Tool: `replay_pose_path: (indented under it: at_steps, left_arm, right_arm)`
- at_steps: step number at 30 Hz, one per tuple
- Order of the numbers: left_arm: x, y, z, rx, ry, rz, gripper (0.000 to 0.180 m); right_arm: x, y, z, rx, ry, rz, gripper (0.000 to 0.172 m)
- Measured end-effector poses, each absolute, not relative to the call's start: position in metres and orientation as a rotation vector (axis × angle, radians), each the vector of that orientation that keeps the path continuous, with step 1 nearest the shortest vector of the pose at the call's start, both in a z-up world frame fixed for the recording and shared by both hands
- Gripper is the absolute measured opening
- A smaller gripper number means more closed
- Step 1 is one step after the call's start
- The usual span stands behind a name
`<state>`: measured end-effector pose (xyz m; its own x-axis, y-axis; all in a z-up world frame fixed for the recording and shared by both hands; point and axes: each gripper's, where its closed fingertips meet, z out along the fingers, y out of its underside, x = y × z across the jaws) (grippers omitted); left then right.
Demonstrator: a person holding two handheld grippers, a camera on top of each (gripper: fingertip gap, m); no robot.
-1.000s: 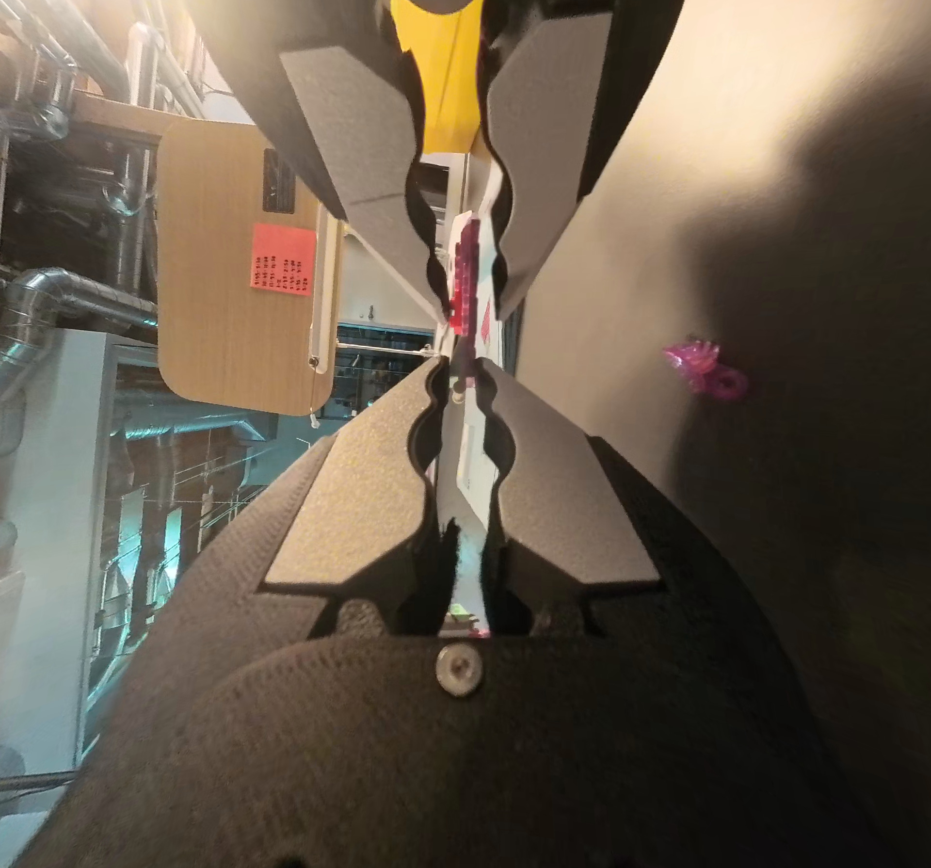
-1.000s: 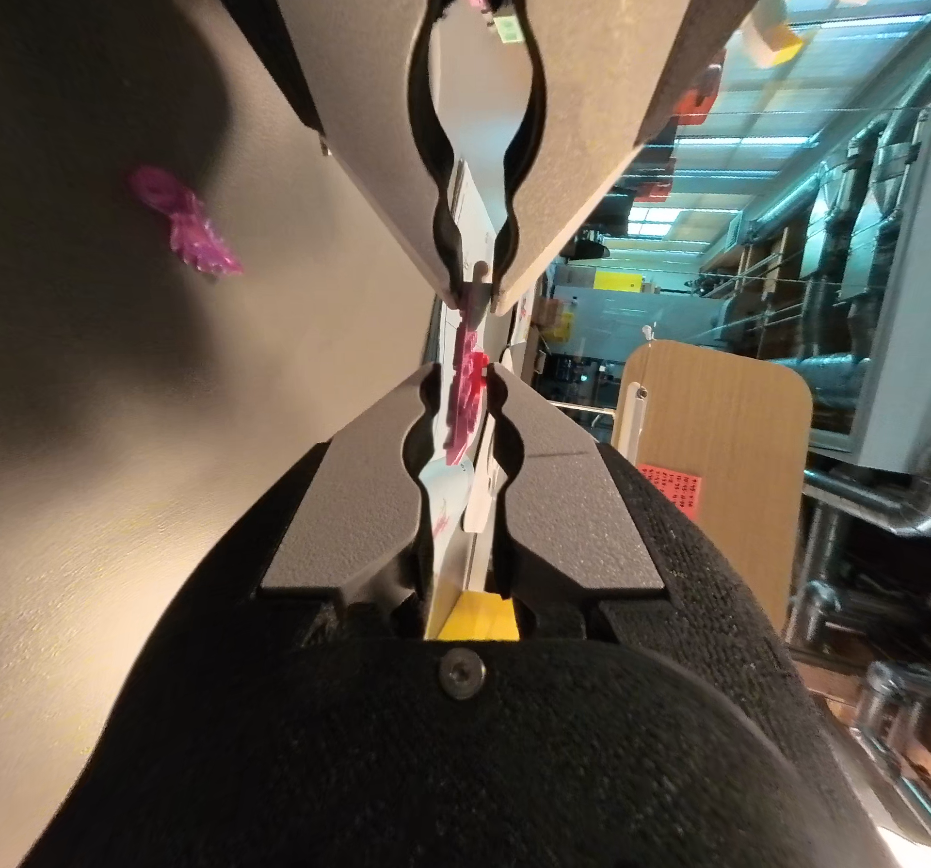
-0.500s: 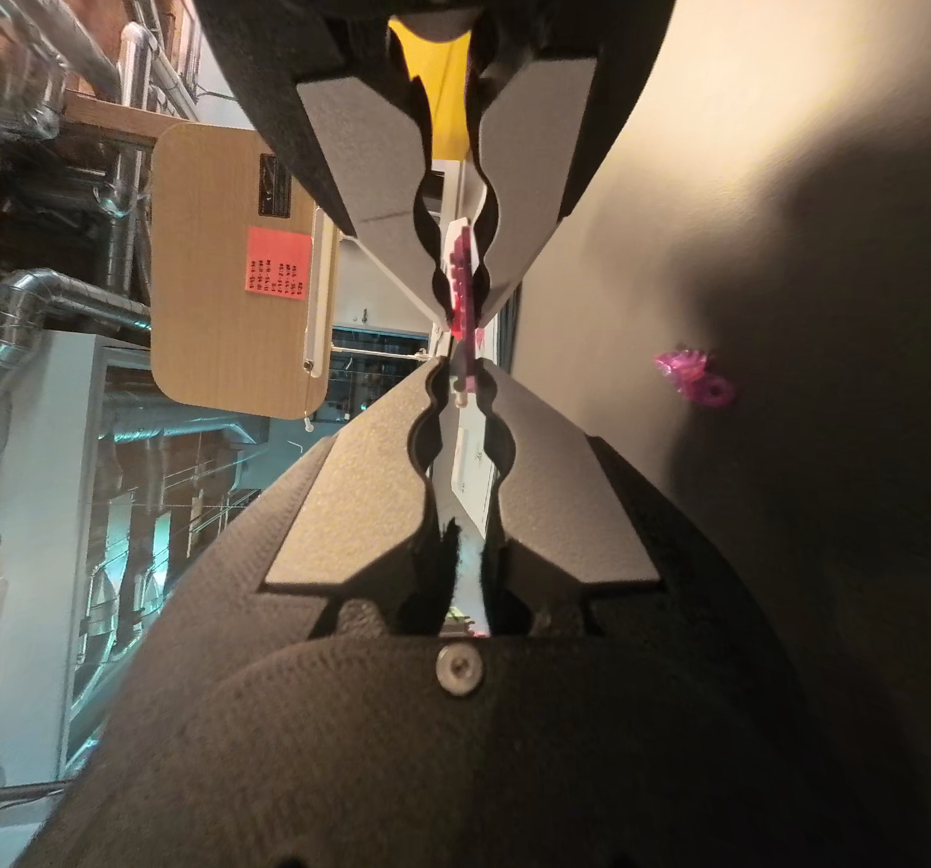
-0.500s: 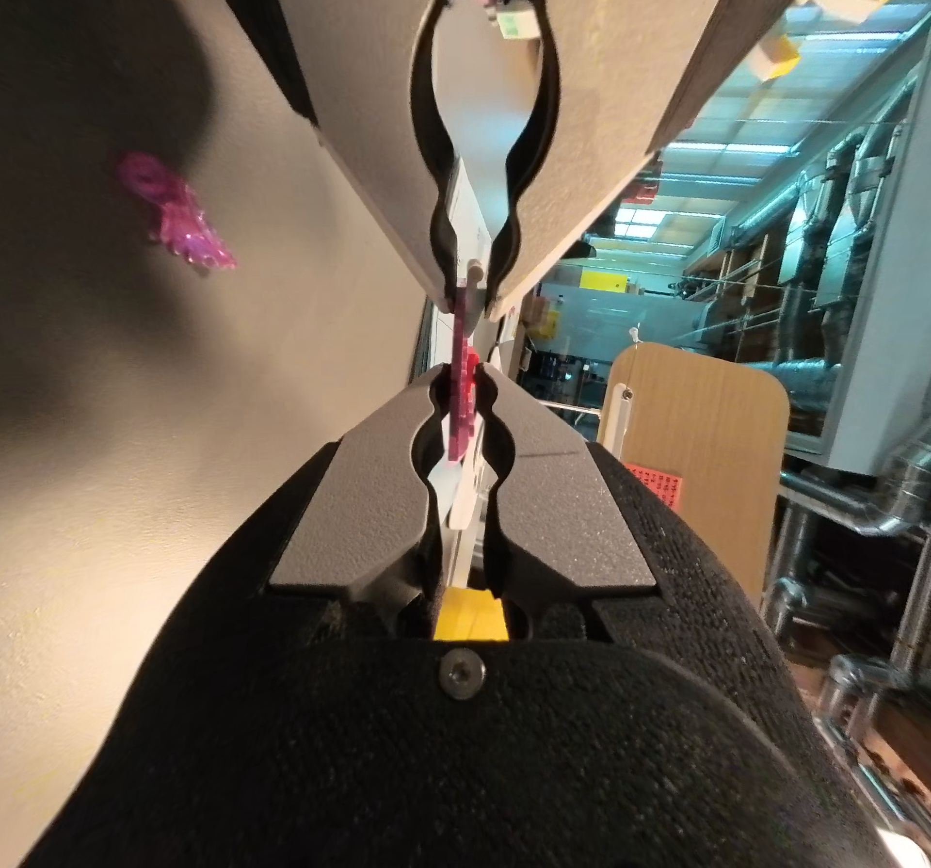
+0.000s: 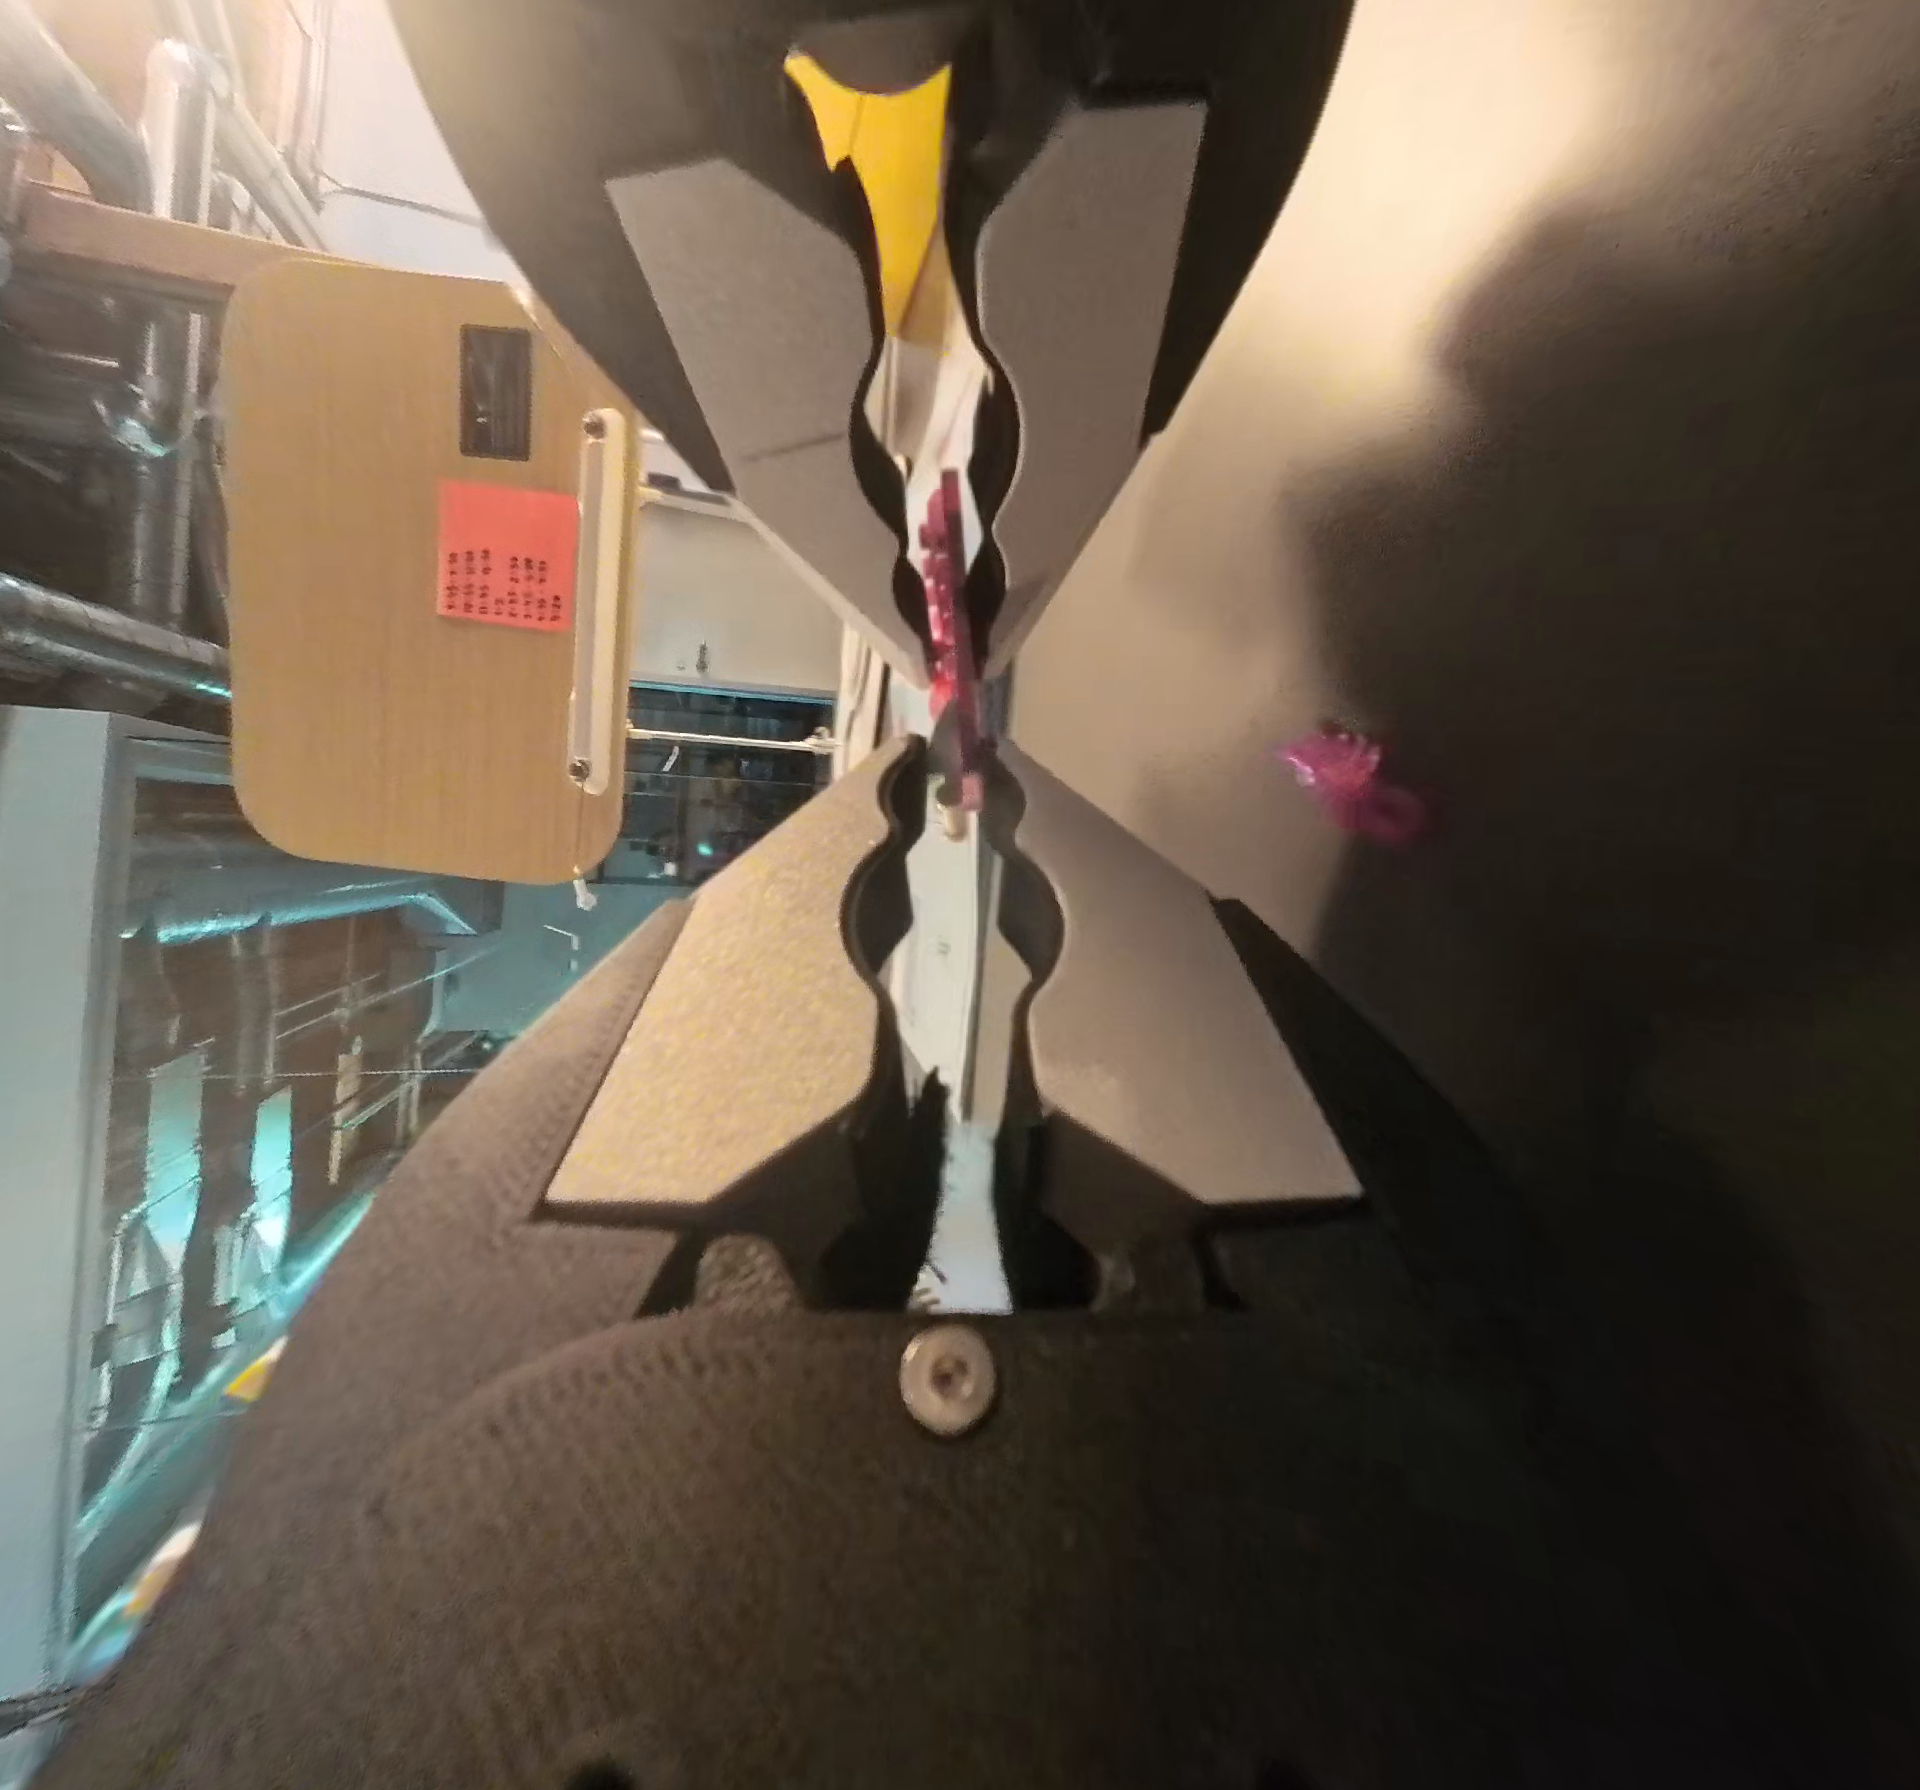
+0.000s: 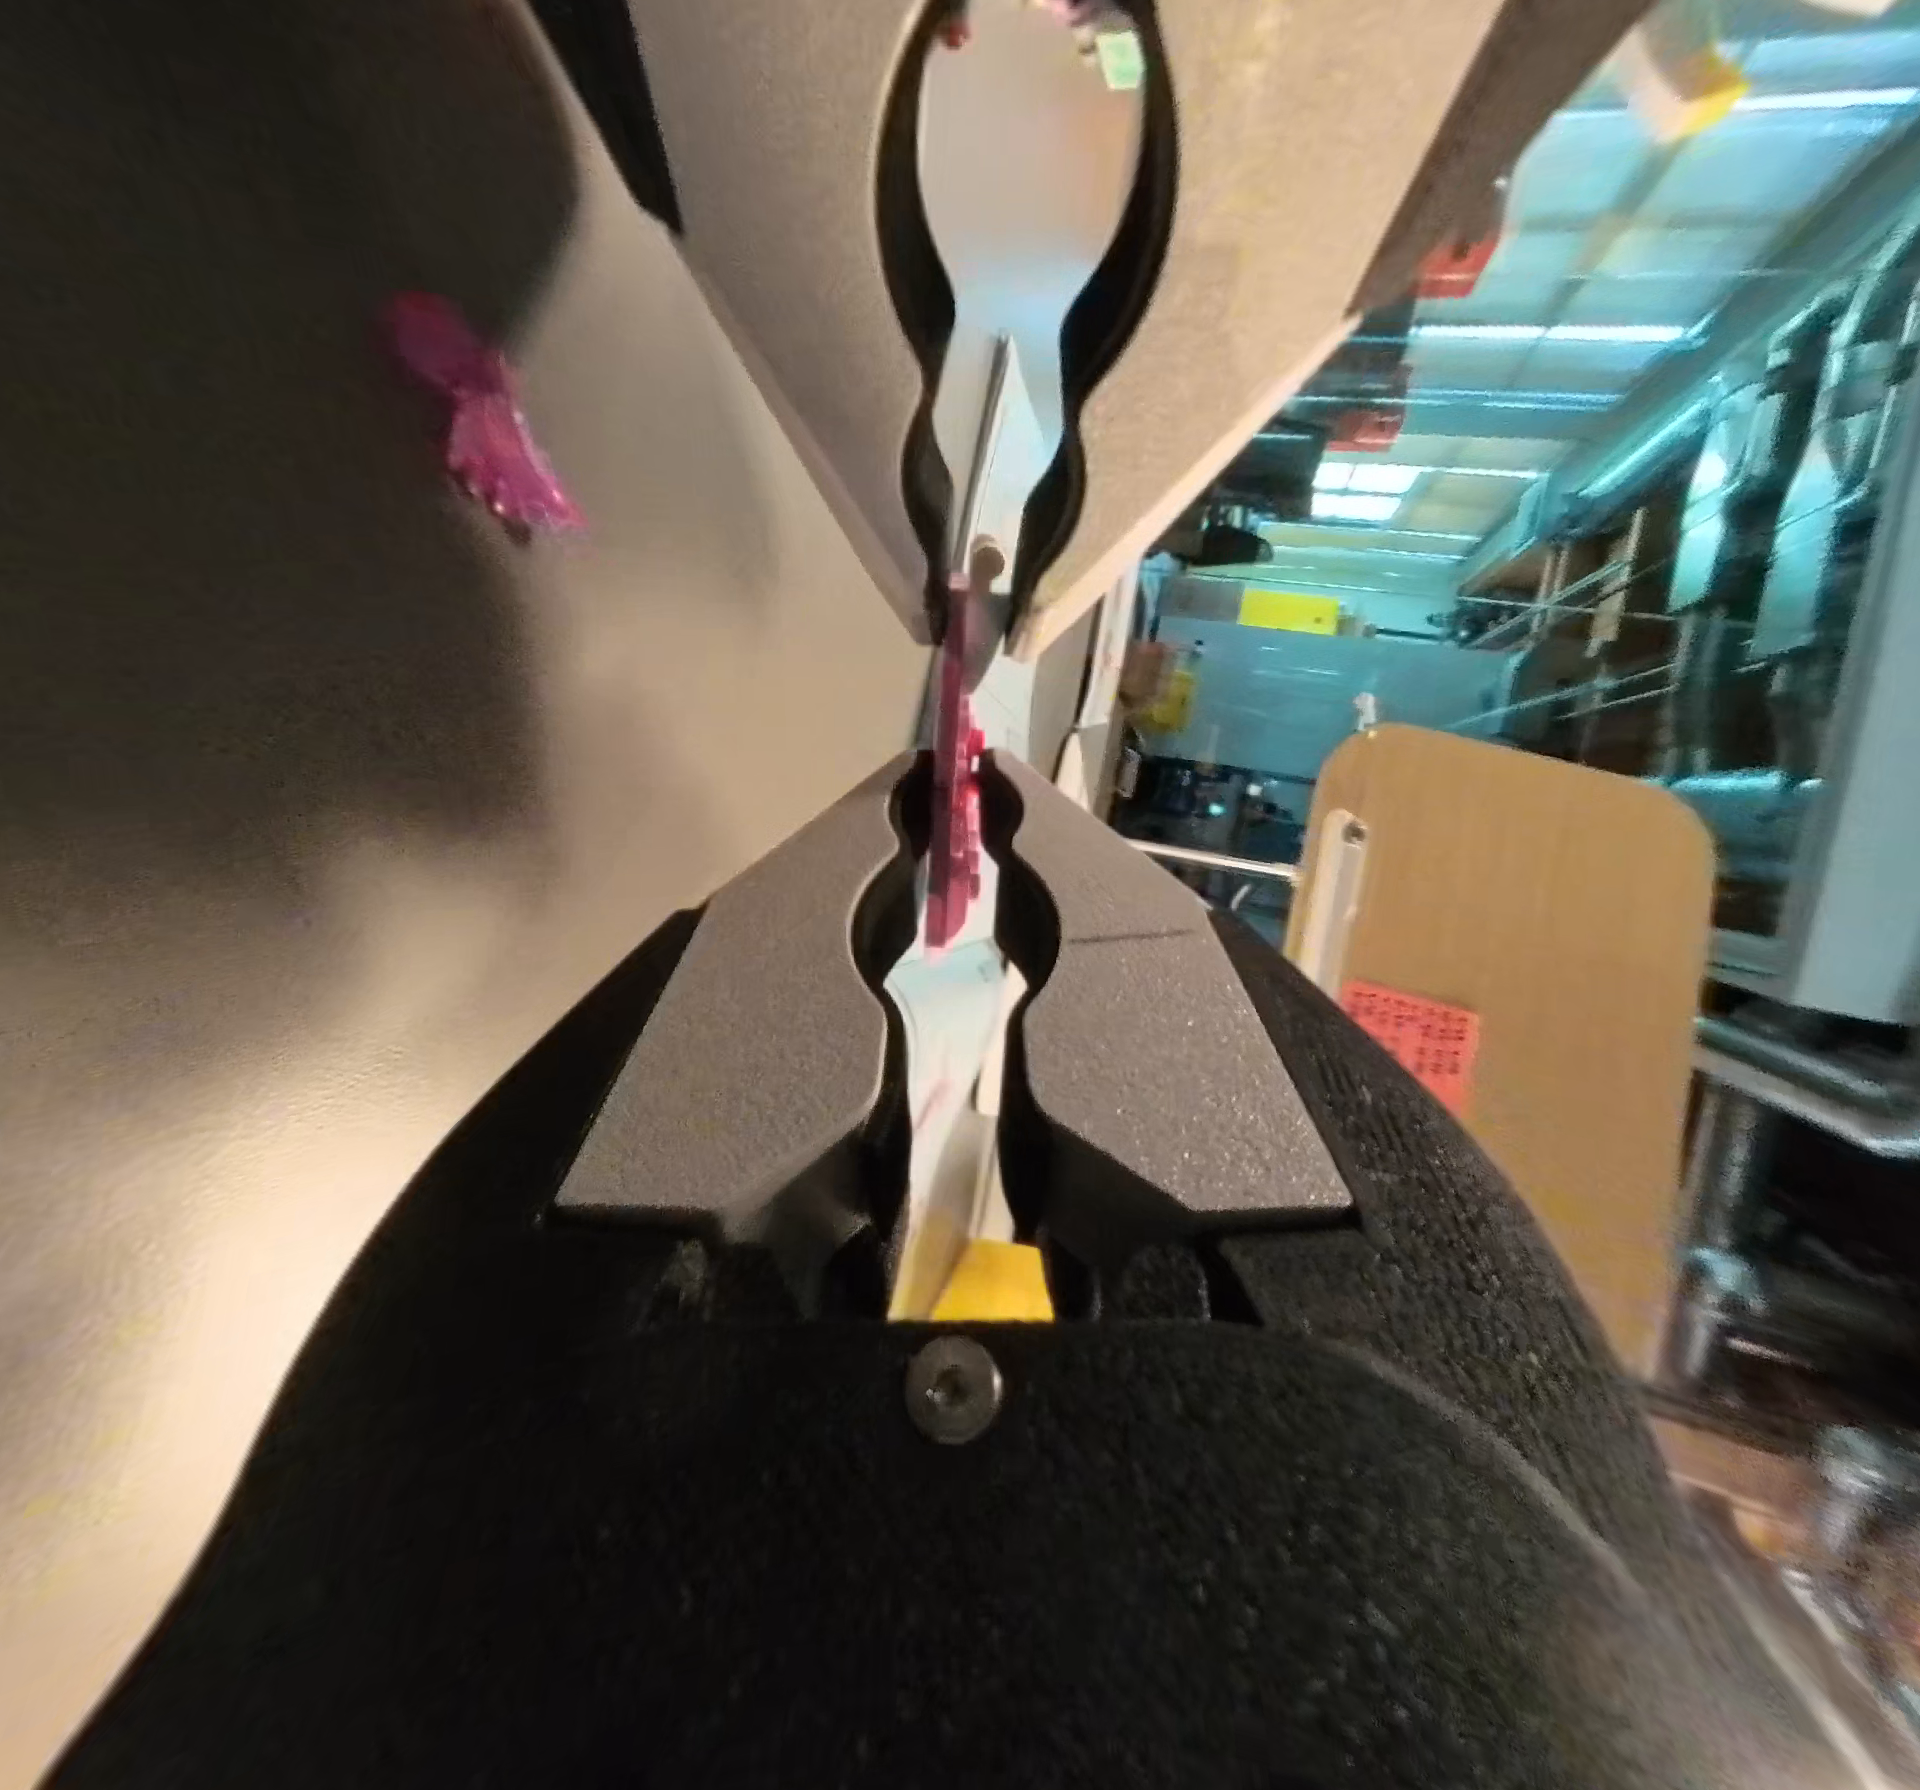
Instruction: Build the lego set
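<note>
Together, both grippers (image 5: 961, 784) (image 6: 961, 784) clamped on one magenta studded plate (image 6: 951, 847).

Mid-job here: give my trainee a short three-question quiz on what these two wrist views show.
1. True or false: the left gripper and right gripper point tip to tip.
2. What spans both grippers' fingertips? A) yellow tape B) magenta studded strip C) wooden panel
3. What lies loose on the beige surface?

Key: 1 true; 2 B; 3 a small translucent pink piece.
</note>
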<state>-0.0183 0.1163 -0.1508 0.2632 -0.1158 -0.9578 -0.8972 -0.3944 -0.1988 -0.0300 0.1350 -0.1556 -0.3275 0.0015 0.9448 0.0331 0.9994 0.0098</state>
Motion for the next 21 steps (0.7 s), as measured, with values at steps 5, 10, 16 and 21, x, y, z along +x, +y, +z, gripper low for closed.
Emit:
replay_pose_path:
  at_steps: [5, 10, 16, 21]
  left_arm:
    - [-0.022, 0.118, -0.157, -1.772, 0.93, 1.197, 0.009]
    - [-0.016, 0.121, -0.177, -1.867, 0.977, 1.083, 0.009]
    - [0.001, 0.123, -0.186, -2.055, 0.809, 0.616, 0.019]
    - [0.015, 0.11, -0.15, -2.033, 0.542, 0.171, 0.036]
  right_arm:
    - [-0.015, 0.145, -0.165, -0.172, -1.976, 0.116, 0.061]
    - [0.008, 0.168, -0.151, -0.325, -1.836, 0.279, 0.062]
    - [0.017, 0.219, -0.118, -0.694, -1.447, 0.494, 0.06]
    - [0.029, 0.247, -0.089, -0.771, -1.235, 0.521, 0.05]
